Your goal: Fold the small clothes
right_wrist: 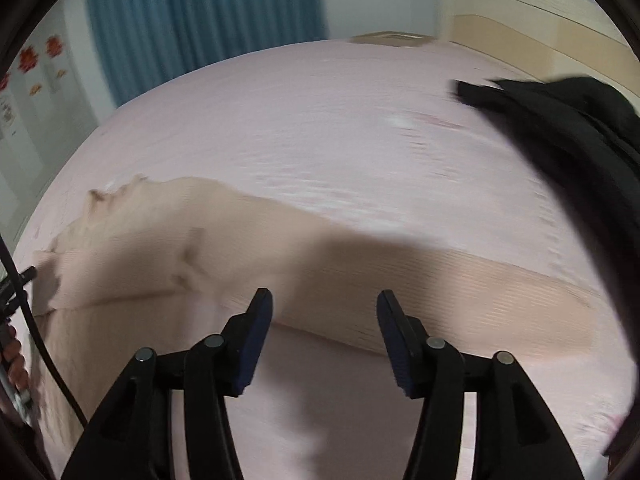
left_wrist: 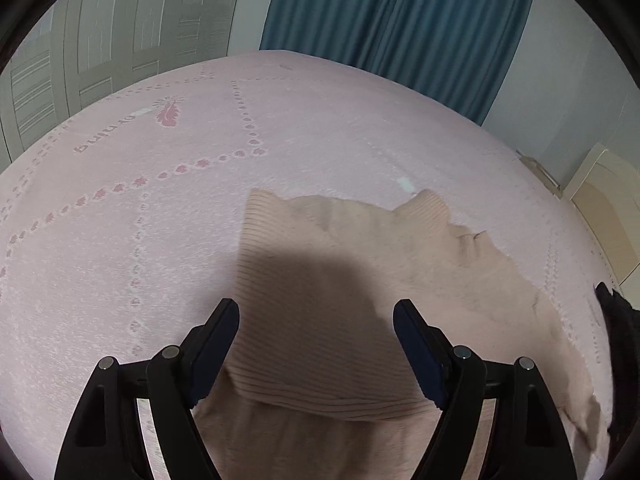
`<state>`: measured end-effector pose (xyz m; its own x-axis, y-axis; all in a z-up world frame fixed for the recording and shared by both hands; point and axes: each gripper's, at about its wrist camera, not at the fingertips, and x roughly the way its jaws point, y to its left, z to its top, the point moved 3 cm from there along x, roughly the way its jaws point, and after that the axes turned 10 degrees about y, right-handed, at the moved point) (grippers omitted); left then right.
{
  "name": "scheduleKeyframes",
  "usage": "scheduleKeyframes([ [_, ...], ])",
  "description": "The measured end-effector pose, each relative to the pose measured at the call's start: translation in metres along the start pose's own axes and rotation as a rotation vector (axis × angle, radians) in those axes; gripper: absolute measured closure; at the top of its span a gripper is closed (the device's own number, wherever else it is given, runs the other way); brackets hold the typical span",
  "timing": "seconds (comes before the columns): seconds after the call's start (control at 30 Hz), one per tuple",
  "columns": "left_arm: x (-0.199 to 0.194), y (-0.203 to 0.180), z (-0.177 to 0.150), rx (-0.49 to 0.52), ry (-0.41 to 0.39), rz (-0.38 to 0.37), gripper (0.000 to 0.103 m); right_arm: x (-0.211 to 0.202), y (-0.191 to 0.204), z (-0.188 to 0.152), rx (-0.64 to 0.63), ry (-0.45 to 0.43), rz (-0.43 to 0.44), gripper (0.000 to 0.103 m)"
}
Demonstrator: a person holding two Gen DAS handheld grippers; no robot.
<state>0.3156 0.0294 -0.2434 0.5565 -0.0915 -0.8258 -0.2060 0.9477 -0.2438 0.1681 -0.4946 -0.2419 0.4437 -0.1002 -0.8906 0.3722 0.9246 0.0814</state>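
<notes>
A beige knit sweater (left_wrist: 360, 264) lies on the pink bedspread (left_wrist: 160, 208), one ribbed part folded over the body. My left gripper (left_wrist: 316, 312) is open and empty, its jaws standing over the ribbed folded part. In the right wrist view the same sweater (right_wrist: 168, 240) stretches from the left to a ribbed band (right_wrist: 480, 300) at the right. My right gripper (right_wrist: 324, 304) is open and empty, just above the ribbed band's near edge. That view is blurred.
A black garment (right_wrist: 560, 128) lies on the bed at the right; its edge shows in the left wrist view (left_wrist: 620, 320). Blue curtains (left_wrist: 400, 12) and a wardrobe (left_wrist: 100, 40) stand beyond the bed. A beige headboard (right_wrist: 540, 40) is at the right.
</notes>
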Motion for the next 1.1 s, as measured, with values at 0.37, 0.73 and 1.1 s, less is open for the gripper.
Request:
scheduleKeyframes([
  [0.37,0.003,-0.016,0.003,0.016,-0.043,0.043,0.024,0.02,-0.125,-0.047,0.227,0.04,0.081,0.044],
  [0.73,0.007,-0.013,0.007,0.003,-0.043,0.059,0.023,0.037,-0.144,-0.022,0.393,-0.018,0.196,0.044],
  [1.1,-0.009,0.004,0.009,0.025,-0.081,0.08,0.023,0.032,-0.156,0.001,0.366,-0.001,-0.007,0.097],
])
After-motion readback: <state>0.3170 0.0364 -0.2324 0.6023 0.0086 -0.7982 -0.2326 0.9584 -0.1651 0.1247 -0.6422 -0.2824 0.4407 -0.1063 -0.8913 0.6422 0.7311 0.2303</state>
